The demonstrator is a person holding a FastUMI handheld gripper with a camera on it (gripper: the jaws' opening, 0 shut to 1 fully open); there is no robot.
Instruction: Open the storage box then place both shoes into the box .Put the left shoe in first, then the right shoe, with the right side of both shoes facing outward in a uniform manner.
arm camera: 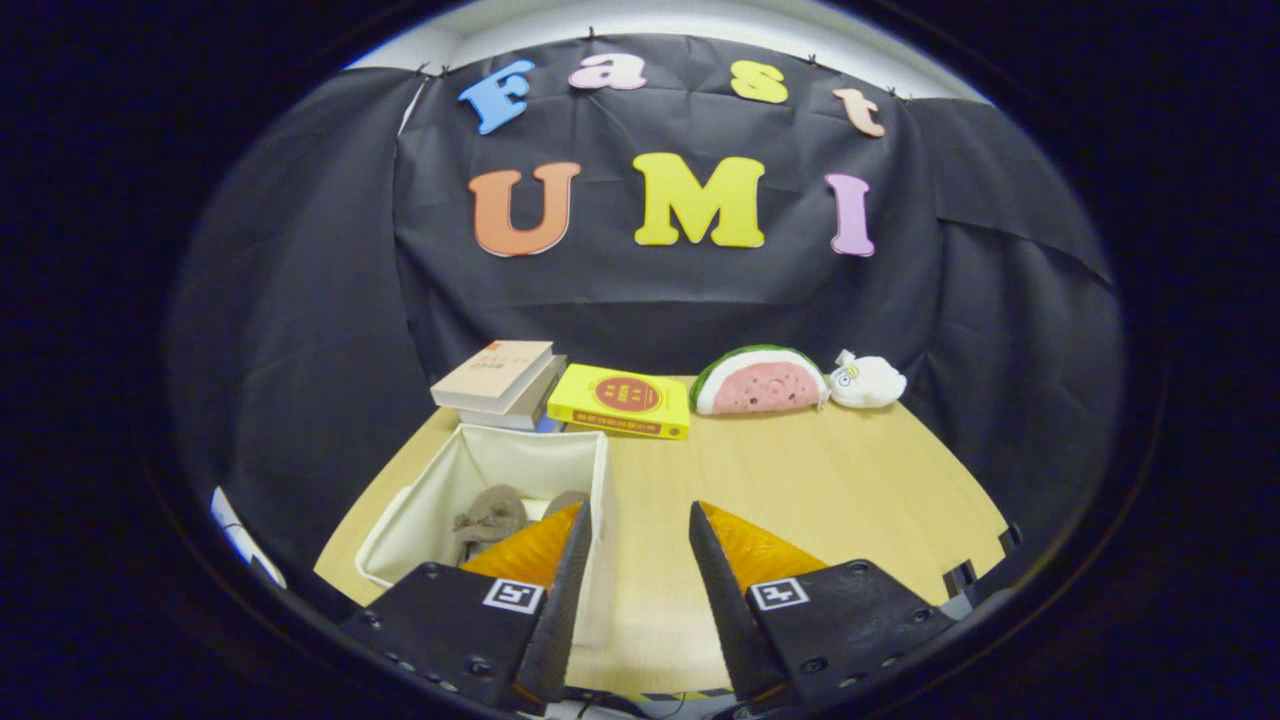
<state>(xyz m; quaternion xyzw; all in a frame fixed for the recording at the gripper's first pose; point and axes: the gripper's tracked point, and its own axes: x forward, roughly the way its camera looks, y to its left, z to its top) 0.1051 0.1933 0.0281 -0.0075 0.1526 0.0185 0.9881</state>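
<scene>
- your storage box [600,480] sits open on the wooden table [830,480], a pale fabric bin with upright walls; its right wall runs just beside your left finger
- inside it you can see two brownish shoes: one shoe [490,515] with laces shows clearly on the box floor; the second shoe [565,500] peeks out just behind your left fingertip, mostly hidden; you cannot tell which is left or right, nor which side faces outward
- your gripper [640,515] has its fingers spread apart with nothing between them but bare tabletop; the left finger overlaps the box's near right corner in view, the right finger sits over open table; whether the left finger touches the box you cannot tell
- beyond the box, at the table's far edge, a stack of books [500,385] sits just beside a yellow book [620,400]
- further right along that edge, a watermelon-slice plush [760,385] lies touching a small white plush toy [868,382]
</scene>
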